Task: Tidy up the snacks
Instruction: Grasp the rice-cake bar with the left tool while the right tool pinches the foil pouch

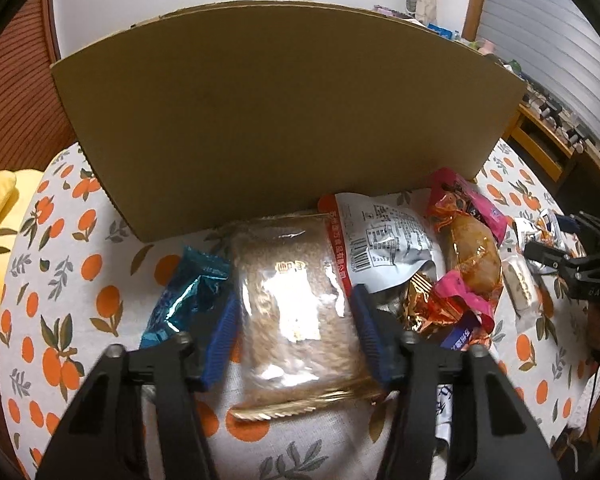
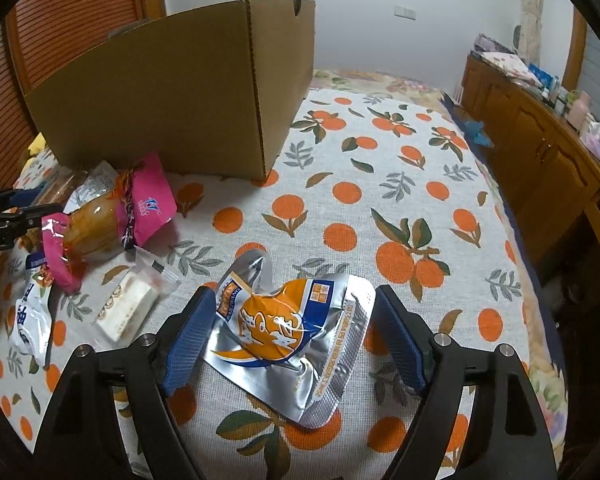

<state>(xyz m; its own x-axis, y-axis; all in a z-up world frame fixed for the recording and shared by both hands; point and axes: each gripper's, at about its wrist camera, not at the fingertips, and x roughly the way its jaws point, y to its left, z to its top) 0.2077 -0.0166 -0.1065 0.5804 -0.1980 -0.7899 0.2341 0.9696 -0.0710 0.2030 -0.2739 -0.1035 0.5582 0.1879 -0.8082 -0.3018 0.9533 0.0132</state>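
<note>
While the left gripper (image 1: 296,340) clamps a clear packet of brown snack (image 1: 296,300) before the cardboard box (image 1: 276,120), other snacks lie alongside. Wide open, the right gripper (image 2: 292,340) straddles a silver-orange pouch (image 2: 288,332) on the tablecloth (image 2: 400,200), pads apart from it.

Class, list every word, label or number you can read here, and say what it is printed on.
Nothing reads clearly enough to quote.
Silver pouch: Chinese characters, blurred.
White packet: barcode, red print, too small.
Pink wrapper: blue logo, lettering too small.
Clear packet: characters lost in glare.
</note>
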